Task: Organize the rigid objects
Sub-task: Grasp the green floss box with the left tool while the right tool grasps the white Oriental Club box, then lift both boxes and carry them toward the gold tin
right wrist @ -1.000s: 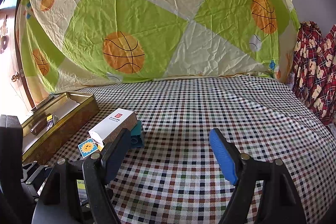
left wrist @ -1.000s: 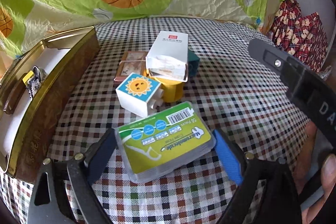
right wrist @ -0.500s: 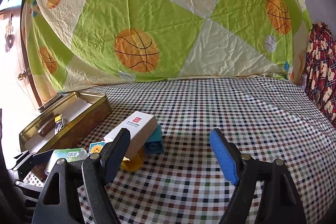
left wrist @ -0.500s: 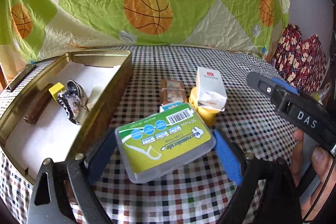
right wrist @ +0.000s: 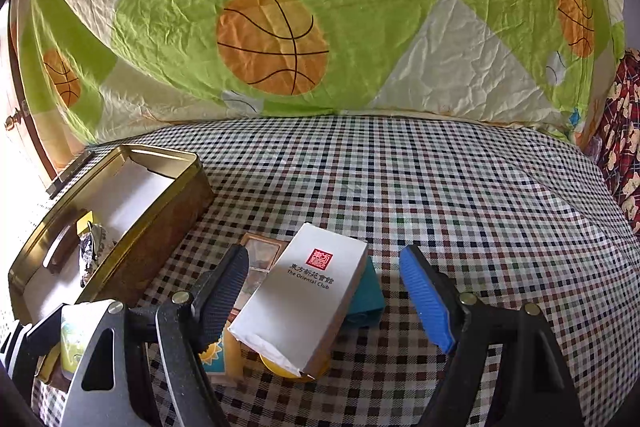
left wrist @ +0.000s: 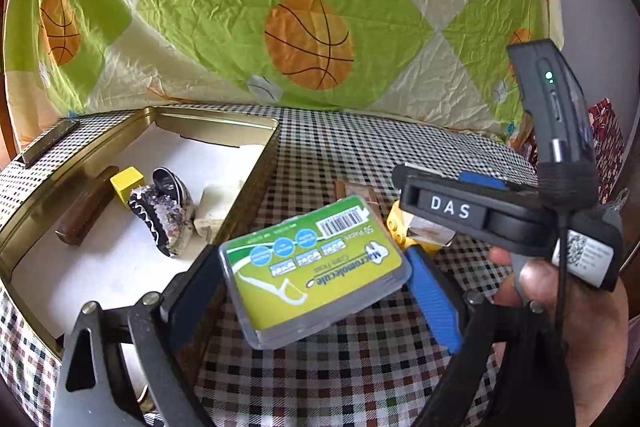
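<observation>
Green-labelled and clear-cased, a floss-pick box (left wrist: pixel 316 267) sits lower centre in the left wrist view, pinched between the dark and blue pads of the left gripper (left wrist: pixel 308 287) and held above the checked cloth (left wrist: pixel 400 155), beside the near wall of a gold tin (left wrist: pixel 248 187). The open tin fills the left of that frame and holds a brown stick (left wrist: pixel 86 207), a yellow block (left wrist: pixel 126 181) and a purple crystal cluster (left wrist: pixel 168 223) on its white lining.

In the right wrist view the right gripper (right wrist: pixel 324 291) is spread, its jaws having just been closing a little, with a white carton (right wrist: pixel 304 299) marked "The Oriental Club" lying between the pads and touched by neither. The carton rests tilted on a teal block (right wrist: pixel 366 291) and a yellow piece (right wrist: pixel 280 367); a sun-printed card (right wrist: pixel 216 355) and a small framed picture (right wrist: pixel 260 255) lie just left of it.

A hand (left wrist: pixel 576 311) grips the right tool at the right edge of the left wrist view. A basketball-print sheet (right wrist: pixel 320 27) hangs behind.
</observation>
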`<state>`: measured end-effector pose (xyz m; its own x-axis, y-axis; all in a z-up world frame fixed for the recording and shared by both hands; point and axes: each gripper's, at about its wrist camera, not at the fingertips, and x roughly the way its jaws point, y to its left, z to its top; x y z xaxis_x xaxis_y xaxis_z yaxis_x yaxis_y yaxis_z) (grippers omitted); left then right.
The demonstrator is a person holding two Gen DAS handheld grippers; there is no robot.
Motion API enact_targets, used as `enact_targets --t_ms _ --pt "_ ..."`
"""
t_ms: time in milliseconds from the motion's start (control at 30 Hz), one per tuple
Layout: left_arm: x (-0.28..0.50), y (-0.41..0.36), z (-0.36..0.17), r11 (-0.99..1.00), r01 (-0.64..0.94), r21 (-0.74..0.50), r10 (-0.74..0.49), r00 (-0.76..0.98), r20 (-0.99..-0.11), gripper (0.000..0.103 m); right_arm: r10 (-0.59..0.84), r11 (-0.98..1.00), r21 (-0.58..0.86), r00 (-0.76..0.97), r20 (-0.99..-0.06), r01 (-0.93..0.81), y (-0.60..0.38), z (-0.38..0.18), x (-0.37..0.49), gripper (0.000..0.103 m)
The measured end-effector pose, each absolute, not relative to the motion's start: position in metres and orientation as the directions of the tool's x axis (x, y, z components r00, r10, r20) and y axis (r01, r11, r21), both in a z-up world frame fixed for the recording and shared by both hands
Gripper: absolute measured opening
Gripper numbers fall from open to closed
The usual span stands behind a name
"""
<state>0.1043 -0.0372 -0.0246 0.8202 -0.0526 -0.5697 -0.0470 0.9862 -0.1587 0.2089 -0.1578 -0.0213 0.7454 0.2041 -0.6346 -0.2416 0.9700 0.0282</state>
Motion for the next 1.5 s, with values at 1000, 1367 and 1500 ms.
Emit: enact_targets --t_ms 1000,1367,1500 --pt "0.066 -0.042 -0.006 0.992 -0.079 -0.097 0.038 0.928 -0.371 0.092 0.369 0.926 0.019 0.891 -0.265 -0.378 -0.175 0.002 0.119 0.043" --pt "0.055 -0.042 -0.001 0.992 -0.095 -0.085 0.065 0.948 -0.310 0.092 0.361 0.931 0.035 0.900 -0.245 -0.364 -0.183 0.002 0.112 0.043" --pt "0.053 -0.041 0.000 0.991 -0.098 -0.087 0.068 0.952 -0.298 0.092 0.359 0.932 0.043 0.904 -0.230 -0.359 -0.187 0.003 0.108 0.043"
